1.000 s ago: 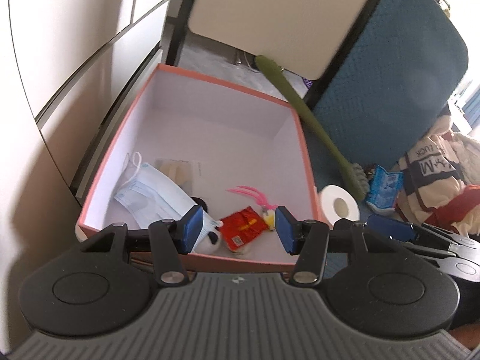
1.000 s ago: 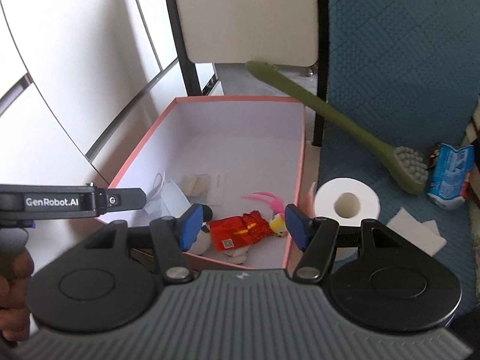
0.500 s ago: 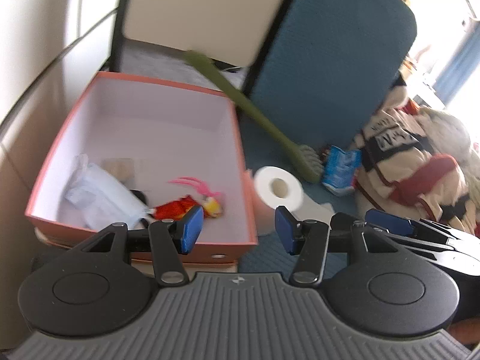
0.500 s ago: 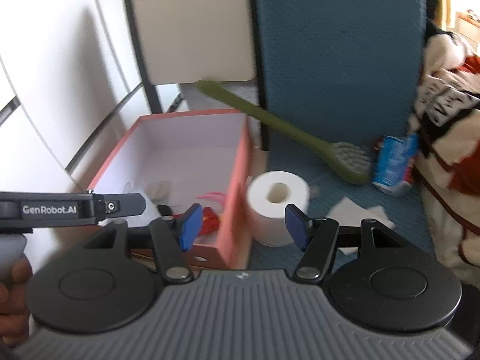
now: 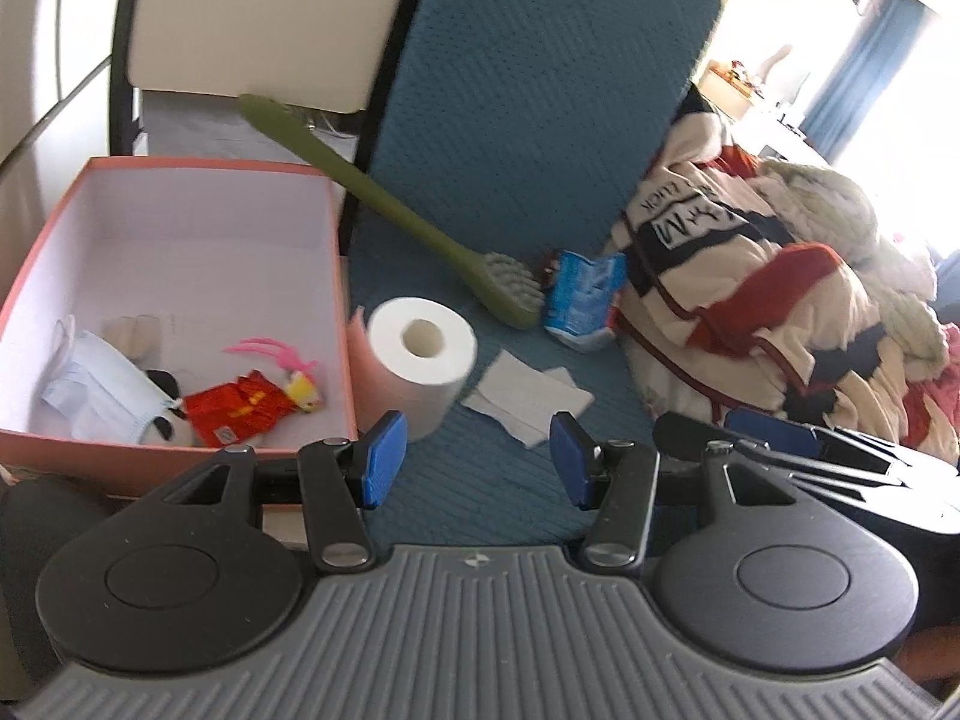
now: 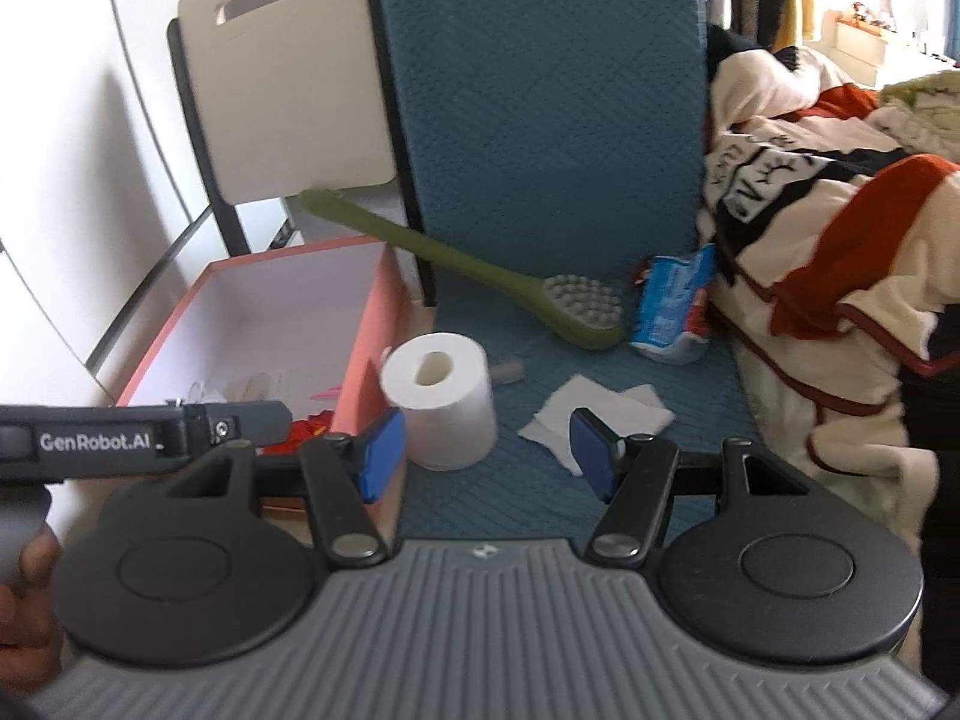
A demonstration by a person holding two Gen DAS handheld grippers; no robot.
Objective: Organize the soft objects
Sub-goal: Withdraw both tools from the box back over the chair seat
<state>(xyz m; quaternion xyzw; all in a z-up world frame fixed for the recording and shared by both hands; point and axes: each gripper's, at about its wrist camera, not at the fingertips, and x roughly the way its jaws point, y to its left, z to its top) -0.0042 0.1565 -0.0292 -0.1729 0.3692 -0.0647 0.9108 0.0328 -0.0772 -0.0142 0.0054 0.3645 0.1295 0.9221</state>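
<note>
A pink box [image 5: 180, 171] [image 6: 366, 348] stands at the left on a blue mat. It holds a face mask [image 5: 102, 384], a red-and-yellow plush toy [image 5: 252, 405] and a black-and-white plush [image 5: 165, 420]. A white toilet roll [image 5: 423, 354] [image 6: 441, 396] stands just right of the box. Folded white tissue [image 5: 528, 390] [image 6: 600, 414] lies beside it. My left gripper [image 5: 477, 459] is open and empty above the mat near the roll. My right gripper [image 6: 486, 450] is open and empty too, hovering in front of the roll and the tissue.
A green long-handled brush [image 5: 390, 204] [image 6: 480, 270] leans across the mat. A blue tissue pack [image 5: 582, 300] [image 6: 675, 306] lies by a heap of blankets and clothes [image 5: 768, 276] [image 6: 840, 228]. An upright blue cushion [image 5: 540, 90] and a cream chair back [image 6: 282, 90] stand behind.
Both grippers have swung right, away from over the box toward the toilet roll and tissue on the mat. Their jaws stay equally wide and empty.
</note>
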